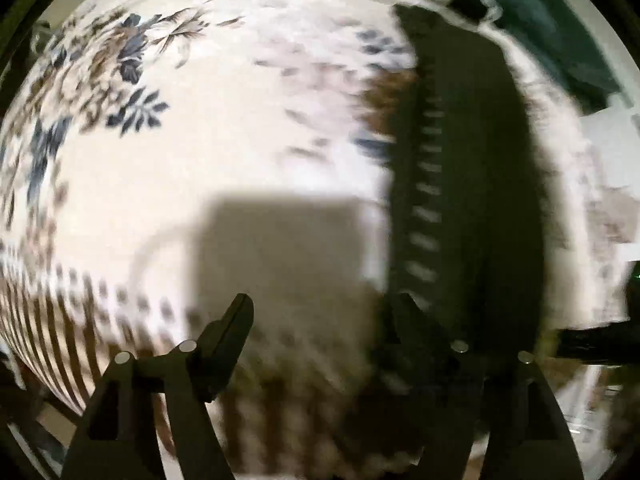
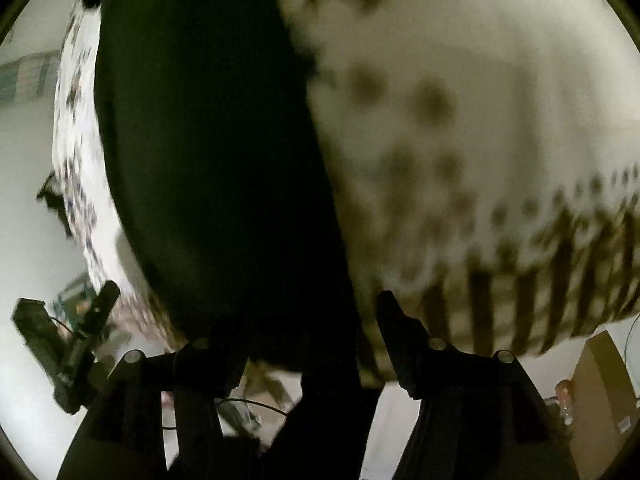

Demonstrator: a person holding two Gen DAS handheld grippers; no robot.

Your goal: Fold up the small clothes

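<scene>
A dark garment (image 1: 460,160) lies as a long strip on a white cloth with blue and brown flowers (image 1: 240,120); a row of pale marks runs down it. My left gripper (image 1: 324,316) is open over the flowered cloth, its right finger (image 1: 408,320) at the garment's near end, and only shadowed cloth shows between its fingers. In the right wrist view the same dark garment (image 2: 208,160) fills the middle. My right gripper (image 2: 304,320) is open, and the garment's near end runs down between its fingers. Both views are blurred.
The flowered cloth has a brown striped border (image 2: 520,280) near the table's edge. A cardboard box (image 2: 600,392) stands on the floor at lower right. A black device (image 2: 68,344) shows at lower left over pale floor. Something teal (image 1: 560,20) lies beyond the cloth.
</scene>
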